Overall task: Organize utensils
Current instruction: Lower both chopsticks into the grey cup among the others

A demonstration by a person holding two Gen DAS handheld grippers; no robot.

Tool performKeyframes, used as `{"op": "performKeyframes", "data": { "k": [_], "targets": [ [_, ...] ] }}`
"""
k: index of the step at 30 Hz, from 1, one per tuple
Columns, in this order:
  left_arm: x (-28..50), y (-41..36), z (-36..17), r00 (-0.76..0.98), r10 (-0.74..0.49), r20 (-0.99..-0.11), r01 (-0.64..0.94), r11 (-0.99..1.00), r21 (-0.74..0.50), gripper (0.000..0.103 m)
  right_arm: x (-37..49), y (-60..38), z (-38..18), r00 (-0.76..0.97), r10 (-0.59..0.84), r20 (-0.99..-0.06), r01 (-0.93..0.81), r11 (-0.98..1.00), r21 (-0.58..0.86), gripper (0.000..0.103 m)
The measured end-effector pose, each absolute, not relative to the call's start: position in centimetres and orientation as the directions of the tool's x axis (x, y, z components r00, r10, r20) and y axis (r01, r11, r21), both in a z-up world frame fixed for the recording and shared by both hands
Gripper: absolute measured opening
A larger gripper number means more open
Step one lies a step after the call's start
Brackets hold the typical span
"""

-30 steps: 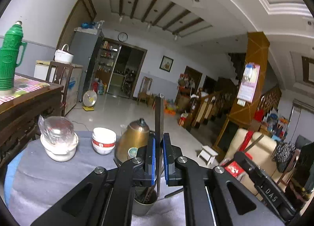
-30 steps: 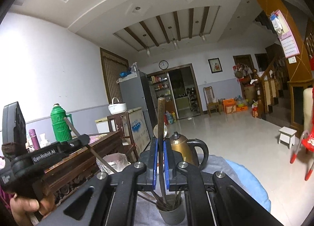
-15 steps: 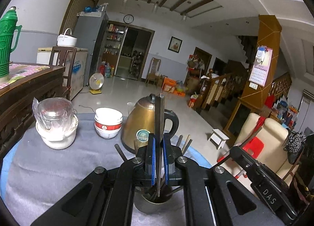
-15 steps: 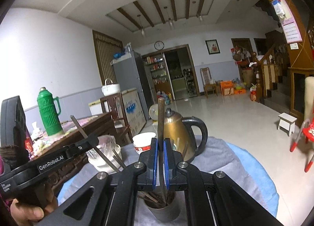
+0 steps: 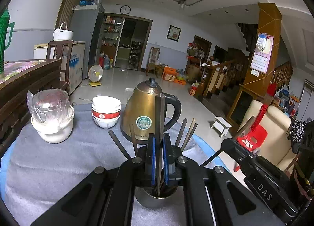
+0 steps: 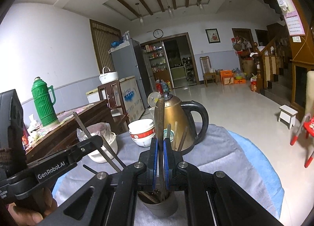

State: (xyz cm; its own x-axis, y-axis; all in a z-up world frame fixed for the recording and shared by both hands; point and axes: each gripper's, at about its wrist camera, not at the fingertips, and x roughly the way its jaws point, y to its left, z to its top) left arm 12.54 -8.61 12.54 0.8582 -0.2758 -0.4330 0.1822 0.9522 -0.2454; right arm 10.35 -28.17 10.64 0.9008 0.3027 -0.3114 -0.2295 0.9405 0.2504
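A grey metal cup with several dark chopsticks stands on the grey cloth right below both grippers. My left gripper is shut on an upright dark chopstick whose lower end reaches into the cup. My right gripper is shut on another upright brown chopstick, its tip also inside the cup. In the right wrist view the left gripper enters from the left with its chopstick slanting. In the left wrist view the right gripper comes in from the right.
Just behind the cup stands a golden kettle. Left of it are stacked white bowls and a white pot with a wrapped glass lid. A green thermos stands on the wooden table at left. The cloth's blue edge drops off at right.
Both grippers have sunk and tilted downward over the cup. The lower ends of the two held chopsticks now sit inside the cup. Both stay shut.
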Motion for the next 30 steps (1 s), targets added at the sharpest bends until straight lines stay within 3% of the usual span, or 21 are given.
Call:
{"op": "performKeyframes", "data": {
  "k": [30],
  "targets": [
    [14.1,-9.2,10.6,0.824,-0.255,-0.506,0.162,0.962,-0.220,0.008,12.1,-26.8,7.5,0.858,0.313,-0.408,-0.227,0.942,0.245,0.006]
  ]
}}
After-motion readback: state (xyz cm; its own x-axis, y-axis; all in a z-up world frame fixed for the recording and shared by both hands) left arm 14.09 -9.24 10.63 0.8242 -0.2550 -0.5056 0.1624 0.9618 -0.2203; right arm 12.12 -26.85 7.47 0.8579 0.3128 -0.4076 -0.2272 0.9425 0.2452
